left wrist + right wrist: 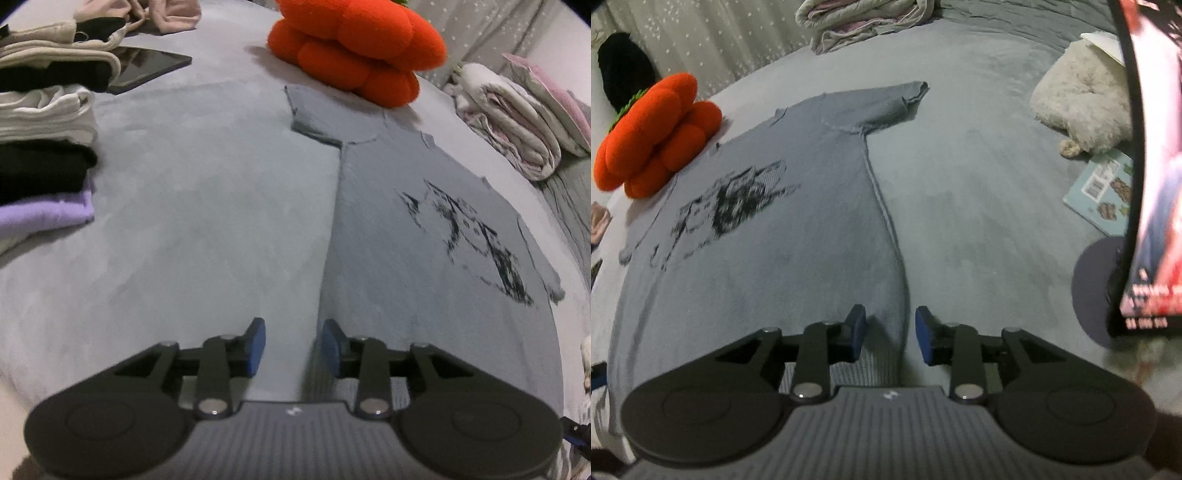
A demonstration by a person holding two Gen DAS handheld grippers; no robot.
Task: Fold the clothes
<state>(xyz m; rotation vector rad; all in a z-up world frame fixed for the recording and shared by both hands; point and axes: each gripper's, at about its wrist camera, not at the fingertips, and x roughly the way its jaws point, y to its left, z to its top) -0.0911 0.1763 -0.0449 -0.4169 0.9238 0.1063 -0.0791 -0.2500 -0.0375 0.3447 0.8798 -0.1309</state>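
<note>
A grey T-shirt point(413, 236) with a black print lies flat on the grey bed, print side up. In the left wrist view its left side edge runs up from between my fingers to the sleeve point(314, 114). My left gripper point(293, 345) is open, at the shirt's bottom left corner, with the hem edge between the blue pads. In the right wrist view the shirt point(768, 251) fills the left half, its right sleeve point(886, 99) spread out. My right gripper point(890, 332) is open at the bottom right corner, the side seam between its pads.
An orange plush point(354, 48) sits by the shirt's collar. A stack of folded clothes point(44, 140) and a dark tablet point(147, 68) lie at far left. Bundled bedding point(513, 110) is at right. A white fluffy toy point(1082, 99), a booklet point(1104, 192) and a dark box point(1148, 166) lie right.
</note>
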